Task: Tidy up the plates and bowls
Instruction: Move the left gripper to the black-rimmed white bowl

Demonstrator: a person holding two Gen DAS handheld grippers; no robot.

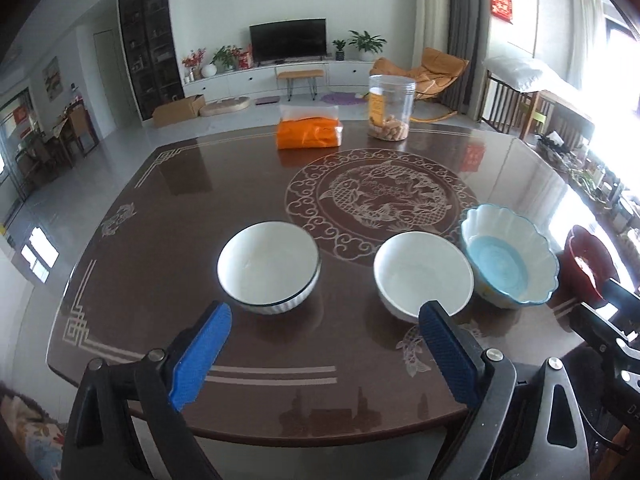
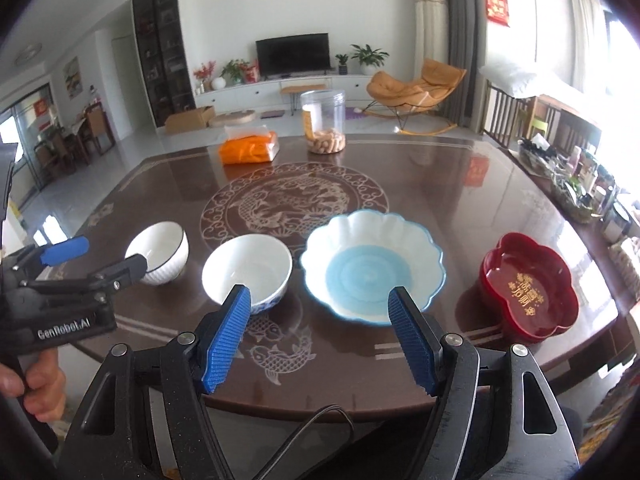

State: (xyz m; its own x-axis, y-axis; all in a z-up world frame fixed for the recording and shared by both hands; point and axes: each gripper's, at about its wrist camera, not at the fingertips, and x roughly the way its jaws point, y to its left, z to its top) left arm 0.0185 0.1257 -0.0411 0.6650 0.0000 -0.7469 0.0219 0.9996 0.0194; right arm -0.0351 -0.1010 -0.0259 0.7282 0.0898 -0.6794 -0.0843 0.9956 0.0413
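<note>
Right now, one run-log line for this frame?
left tongs: open, empty | right tongs: open, empty | four bowls in a row, unstacked | table

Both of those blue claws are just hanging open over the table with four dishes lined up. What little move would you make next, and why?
Probably lower the open right gripper toward the near rim of the scalloped blue bowl straight ahead of it. Both grippers are empty, and all four dishes sit apart in a row, nothing stacked. The left gripper hangs between the two white bowls, favouring neither.

Both wrist cameras look steeply down across the near table edge, sharing the bowl row.
</note>
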